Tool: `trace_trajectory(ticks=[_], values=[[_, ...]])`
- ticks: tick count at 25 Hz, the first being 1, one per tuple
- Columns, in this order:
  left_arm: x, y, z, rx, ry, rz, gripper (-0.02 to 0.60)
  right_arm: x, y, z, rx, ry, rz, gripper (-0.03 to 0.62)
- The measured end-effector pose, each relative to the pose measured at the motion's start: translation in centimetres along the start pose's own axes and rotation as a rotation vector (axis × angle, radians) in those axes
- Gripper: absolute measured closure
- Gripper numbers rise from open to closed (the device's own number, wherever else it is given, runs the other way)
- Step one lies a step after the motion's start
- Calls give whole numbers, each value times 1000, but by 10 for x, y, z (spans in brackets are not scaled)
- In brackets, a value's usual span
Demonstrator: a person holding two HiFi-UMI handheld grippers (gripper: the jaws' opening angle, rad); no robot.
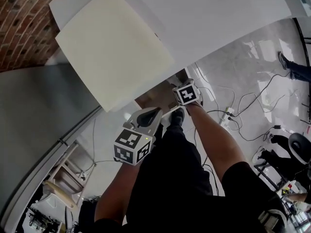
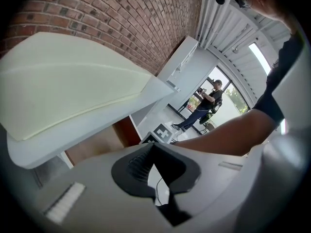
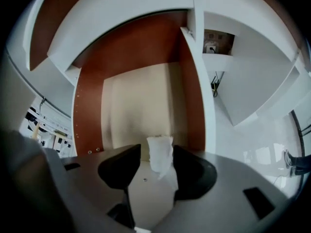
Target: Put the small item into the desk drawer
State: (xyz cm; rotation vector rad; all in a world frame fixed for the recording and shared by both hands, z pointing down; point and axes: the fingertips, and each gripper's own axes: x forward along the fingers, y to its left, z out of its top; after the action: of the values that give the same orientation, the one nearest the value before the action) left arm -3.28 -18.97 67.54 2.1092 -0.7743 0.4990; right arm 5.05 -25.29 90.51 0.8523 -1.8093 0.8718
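Observation:
The desk drawer (image 3: pixel 136 106) stands pulled out under the white desk (image 1: pixel 218 13); it has a cream bottom and red-brown sides, and in the head view a strip of it (image 1: pixel 158 98) shows below the desk edge. My right gripper (image 3: pixel 150 166) points steeply down into it, its jaws open. A small white crumpled item (image 3: pixel 160 154) hangs between them, lying against the right pad with a gap to the left pad. My left gripper (image 2: pixel 151 147) is held lower, in front of the drawer (image 2: pixel 97 144), its tips together with nothing in them.
A cream board (image 1: pixel 112 47) lies on the desk. A brick wall (image 1: pixel 19 23) is at the left. Cables (image 1: pixel 243 106) trail over the pale floor at the right, and a chair (image 1: pixel 63 178) stands at the lower left. Another person (image 2: pixel 206 103) stands far off.

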Motion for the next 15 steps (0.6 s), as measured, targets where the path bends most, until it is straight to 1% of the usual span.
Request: trace_trajectory(ticks=[4, 8, 10, 15], values=[[-21, -13, 23, 6, -44, 9, 569, -47, -2, -11, -22, 9, 1, 411], [-46, -28, 47, 1, -92, 9, 569, -106, -13, -25, 44, -11, -24, 413], [-56, -37, 56, 5, -107, 1, 569, -137, -15, -26, 72, -46, -38, 413], [-73, -54, 80, 42, -139, -21, 569, -210, -11, -11, 119, -196, -58, 413]])
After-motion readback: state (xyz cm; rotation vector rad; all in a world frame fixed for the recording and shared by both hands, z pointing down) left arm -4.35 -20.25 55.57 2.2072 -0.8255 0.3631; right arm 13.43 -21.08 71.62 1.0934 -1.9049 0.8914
